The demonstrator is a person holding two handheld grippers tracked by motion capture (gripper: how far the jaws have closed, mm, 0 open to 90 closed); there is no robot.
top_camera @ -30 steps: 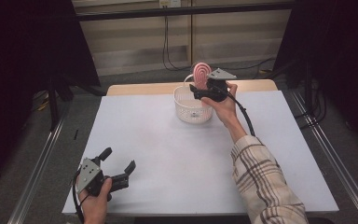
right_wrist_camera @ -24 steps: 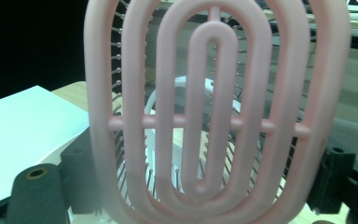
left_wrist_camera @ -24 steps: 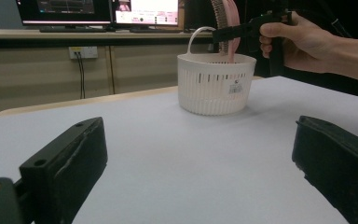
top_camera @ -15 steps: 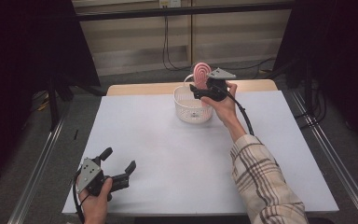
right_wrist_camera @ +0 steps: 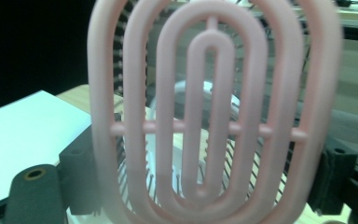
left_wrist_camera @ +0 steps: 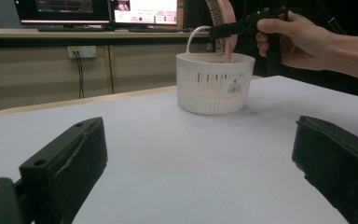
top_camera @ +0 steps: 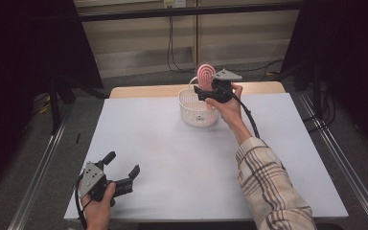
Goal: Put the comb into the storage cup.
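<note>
A pink oval hairbrush (top_camera: 204,75) stands upright over a white slotted basket (top_camera: 199,109) at the table's far middle. My right gripper (top_camera: 202,92) is shut on it, a jaw on each side. In the right gripper view the brush head (right_wrist_camera: 209,116) is close up, with the basket rim behind it. My left gripper (top_camera: 122,164) rests open near the front left corner, nothing between its jaws. The left gripper view looks across the table between the jaws of the left gripper (left_wrist_camera: 196,158) to the basket (left_wrist_camera: 214,84), the brush (left_wrist_camera: 223,23) and the right gripper (left_wrist_camera: 233,29).
The white tabletop (top_camera: 172,153) spreads between the two grippers. A wooden strip (top_camera: 143,91) runs along its far edge. Metal rails (top_camera: 38,187) flank the table on both sides. Monitors (left_wrist_camera: 98,9) stand on a bench behind.
</note>
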